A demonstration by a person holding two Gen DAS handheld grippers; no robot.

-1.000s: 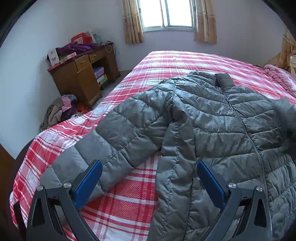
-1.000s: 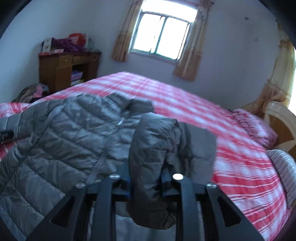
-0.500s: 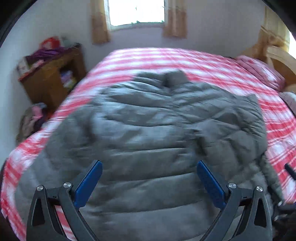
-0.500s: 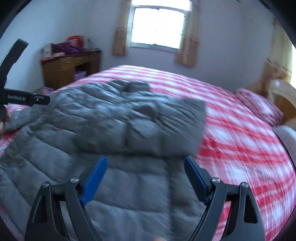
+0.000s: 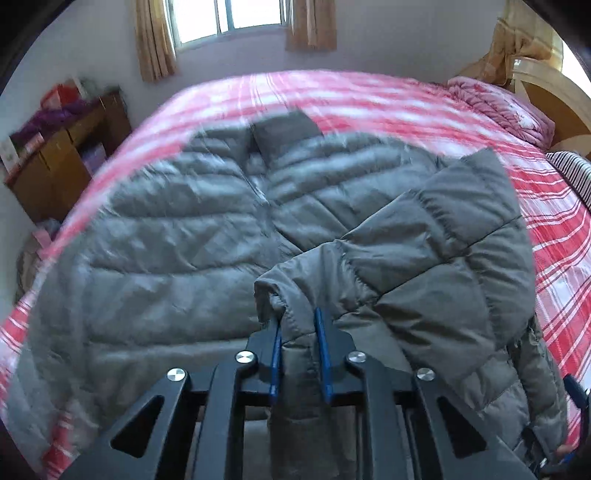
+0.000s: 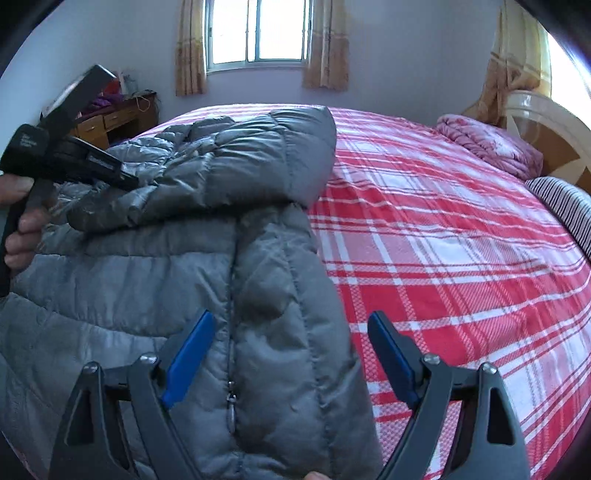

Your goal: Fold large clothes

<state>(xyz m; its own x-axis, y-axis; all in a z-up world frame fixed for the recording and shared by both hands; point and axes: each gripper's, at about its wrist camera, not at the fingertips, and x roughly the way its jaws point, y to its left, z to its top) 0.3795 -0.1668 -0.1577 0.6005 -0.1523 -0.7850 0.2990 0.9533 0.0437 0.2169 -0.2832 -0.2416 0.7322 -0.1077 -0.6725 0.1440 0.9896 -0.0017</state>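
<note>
A grey quilted puffer jacket point(image 5: 177, 229) lies spread on the red plaid bed point(image 5: 369, 99). My left gripper point(image 5: 298, 328) is shut on the cuff of the jacket's right sleeve point(image 5: 443, 251), which is folded across the body. In the right wrist view the jacket point(image 6: 236, 266) fills the left half, its zipper pull point(image 6: 232, 398) near the bottom. My right gripper point(image 6: 288, 354) is open over the jacket's right edge, holding nothing. The left gripper's body point(image 6: 70, 155) shows there at the left, in a hand.
A wooden desk point(image 5: 66, 147) with clutter stands left of the bed. A pink blanket point(image 6: 487, 144), a striped pillow point(image 6: 565, 206) and the headboard point(image 6: 546, 125) are at the right. A window point(image 6: 258, 29) is behind. Bare plaid bedding point(image 6: 443, 258) lies right of the jacket.
The right gripper let go of the sleeve and opened. The left gripper swung right from the left sleeve side and closed on the folded sleeve's cuff.
</note>
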